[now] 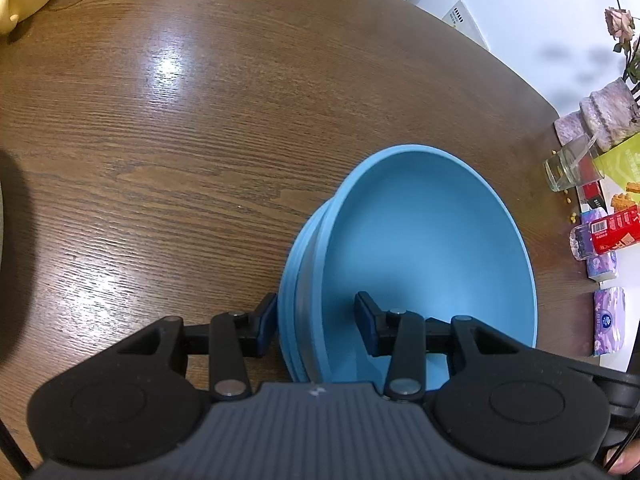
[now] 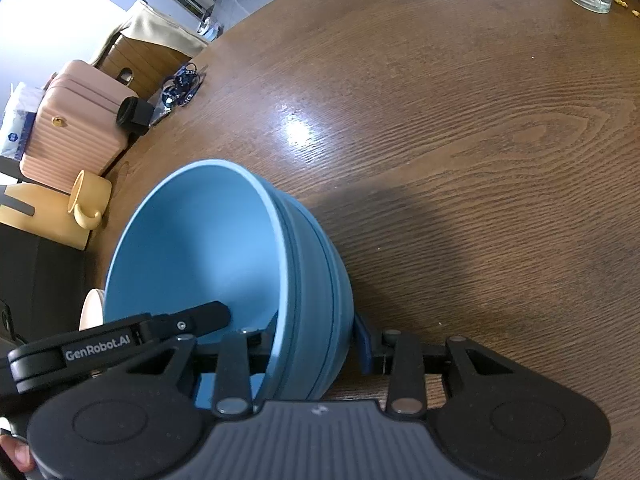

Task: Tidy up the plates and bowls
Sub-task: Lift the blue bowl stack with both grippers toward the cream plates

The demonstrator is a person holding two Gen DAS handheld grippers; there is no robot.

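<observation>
A stack of several nested blue bowls (image 1: 420,232) fills the lower right of the left wrist view and the lower left of the right wrist view (image 2: 192,240). My left gripper (image 1: 316,326) is shut across the stack's near rim, with one finger (image 1: 266,326) on the outer wall and the other inside the top bowl. My right gripper (image 2: 312,340) is shut on the opposite rim in the same way, its outer finger (image 2: 363,346) against the wall. The left gripper's finger (image 2: 188,322) shows reaching into the bowl. The stack leans between the two grippers over the wooden table (image 1: 200,140).
A drinking glass (image 1: 568,168), a red-labelled bottle (image 1: 604,234), tissue packs (image 1: 608,320) and a vase (image 1: 608,116) line one table edge. On the other side are a yellow mug (image 2: 90,200), a pink case (image 2: 76,120), a cream plate edge (image 2: 91,308) and a lanyard (image 2: 182,88).
</observation>
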